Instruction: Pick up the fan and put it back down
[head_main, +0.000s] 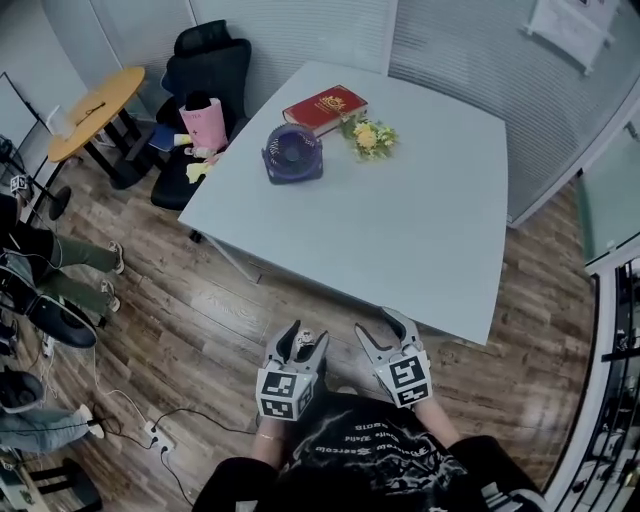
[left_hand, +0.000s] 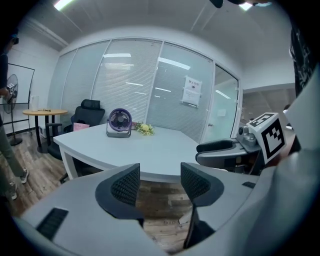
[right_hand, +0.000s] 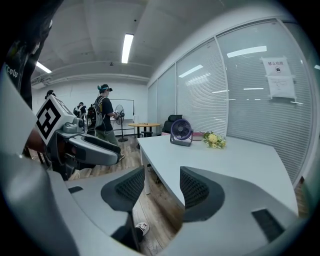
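The small round purple plastic fan (head_main: 293, 152) stands upright at the far side of the pale grey tabletop (head_main: 420, 230), just beside a red hardcover book (head_main: 325, 105) and a bunch of yellow flowers (head_main: 368, 137), well apart from both tools. The left gripper (head_main: 303, 340) and right gripper (head_main: 385, 333) sit side by side near the person's body, short of the near edge. Their fingers (left_hand: 125, 186) are wide apart and empty, likely held ready because the fan is not yet within reach.

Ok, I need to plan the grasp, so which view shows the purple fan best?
The head view: the fan is largest there, seen whole from above. Both gripper views show it small and far off, upright across the table.
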